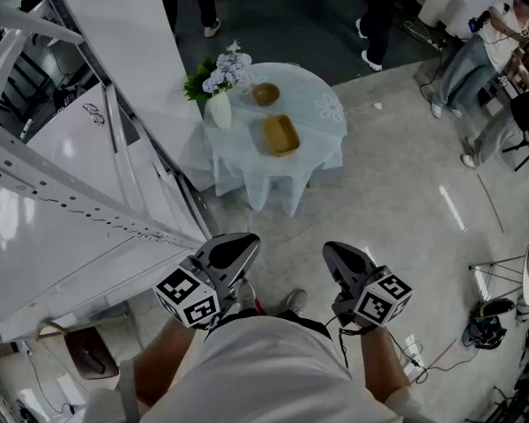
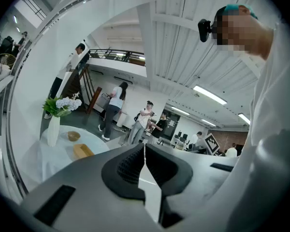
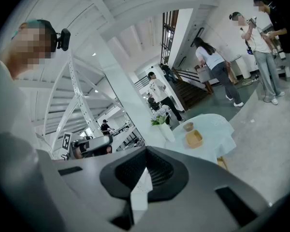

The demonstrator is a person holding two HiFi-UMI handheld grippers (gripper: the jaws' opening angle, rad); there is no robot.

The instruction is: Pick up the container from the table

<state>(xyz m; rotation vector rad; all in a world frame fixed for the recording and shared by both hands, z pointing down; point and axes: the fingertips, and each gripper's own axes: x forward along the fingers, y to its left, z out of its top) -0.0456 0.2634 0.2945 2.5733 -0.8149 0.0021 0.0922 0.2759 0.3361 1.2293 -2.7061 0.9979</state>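
No legible words, numbers or brands, black-and-white square code markers on left gripper and right gripper — patterns, not letters, dark mark on white panel — too small to read.

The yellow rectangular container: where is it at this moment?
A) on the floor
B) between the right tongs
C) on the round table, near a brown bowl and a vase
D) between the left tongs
C: the head view shows the yellow container lying on the round table by the brown bowl and the vase; the left tongs and right tongs are shut on nothing.
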